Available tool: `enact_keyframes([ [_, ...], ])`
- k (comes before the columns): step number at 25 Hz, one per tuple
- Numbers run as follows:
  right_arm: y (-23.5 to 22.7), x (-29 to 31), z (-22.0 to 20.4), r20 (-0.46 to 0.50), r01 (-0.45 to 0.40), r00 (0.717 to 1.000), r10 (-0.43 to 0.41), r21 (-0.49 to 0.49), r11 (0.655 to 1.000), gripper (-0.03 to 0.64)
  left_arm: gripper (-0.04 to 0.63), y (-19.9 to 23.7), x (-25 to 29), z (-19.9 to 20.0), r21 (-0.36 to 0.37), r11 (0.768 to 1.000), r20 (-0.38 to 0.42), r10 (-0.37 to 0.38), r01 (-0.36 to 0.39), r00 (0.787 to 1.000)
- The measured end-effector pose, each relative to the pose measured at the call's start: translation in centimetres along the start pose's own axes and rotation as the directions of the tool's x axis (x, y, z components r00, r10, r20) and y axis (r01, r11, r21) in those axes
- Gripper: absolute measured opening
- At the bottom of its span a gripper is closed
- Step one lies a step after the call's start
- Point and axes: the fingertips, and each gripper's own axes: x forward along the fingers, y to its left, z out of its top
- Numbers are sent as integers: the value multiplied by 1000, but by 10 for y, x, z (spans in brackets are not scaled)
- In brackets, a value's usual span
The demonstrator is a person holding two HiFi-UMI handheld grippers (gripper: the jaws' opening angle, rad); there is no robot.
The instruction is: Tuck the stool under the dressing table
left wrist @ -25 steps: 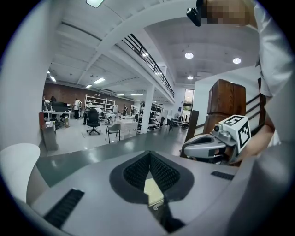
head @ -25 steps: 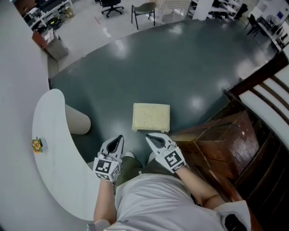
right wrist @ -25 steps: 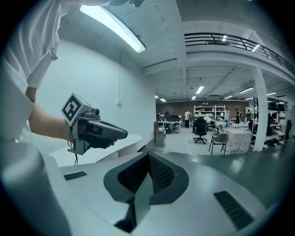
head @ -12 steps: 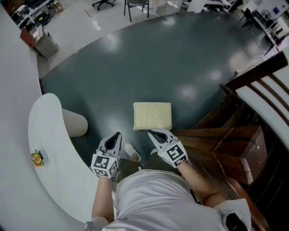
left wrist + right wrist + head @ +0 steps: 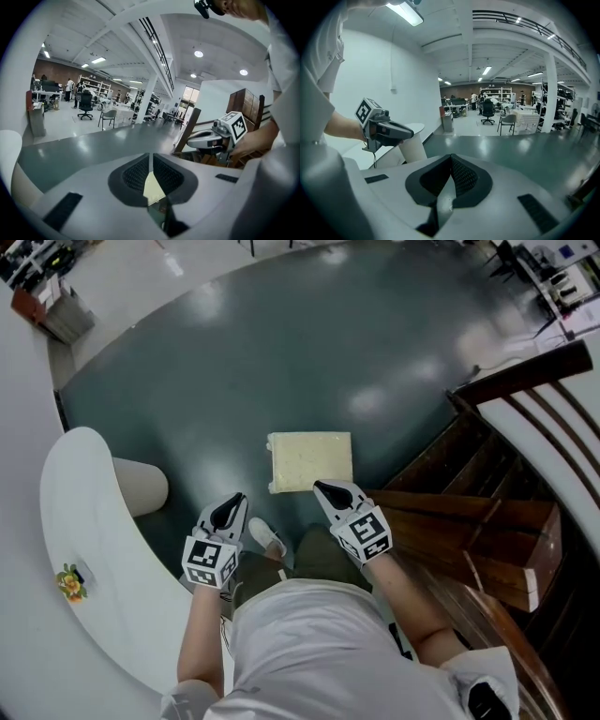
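Both sets of jaws are pressed together, nothing in them, on the left gripper [image 5: 235, 501] and the right gripper [image 5: 322, 487]. Over the last second they've dropped in closer, so the right tip is at the cream stool's [image 5: 310, 459] near edge and the left is just short of it. The stool sits on the floor, clear of the white dressing table [image 5: 90, 554], so I'd say the grab comes next.

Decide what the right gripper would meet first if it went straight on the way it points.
Probably the square cream-cushioned stool just ahead of the right gripper, though depth is hard to judge.
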Motion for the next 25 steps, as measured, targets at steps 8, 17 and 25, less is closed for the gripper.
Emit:
enact_keyframes([
  [8, -45, 31, -42, -116, 55, 992, -52, 24, 998, 15, 55, 15, 35, -41, -28, 999, -97, -43, 41, 994],
  [17, -104, 66, -98, -258, 84, 964, -68, 52, 995, 25, 107, 39, 84, -85, -100, 995, -172, -41, 24, 984],
  [25, -155, 86, -165, -391, 137, 916, -87, 100, 986, 50, 160, 47, 133, -139, -145, 989, -263, -56, 18, 963],
])
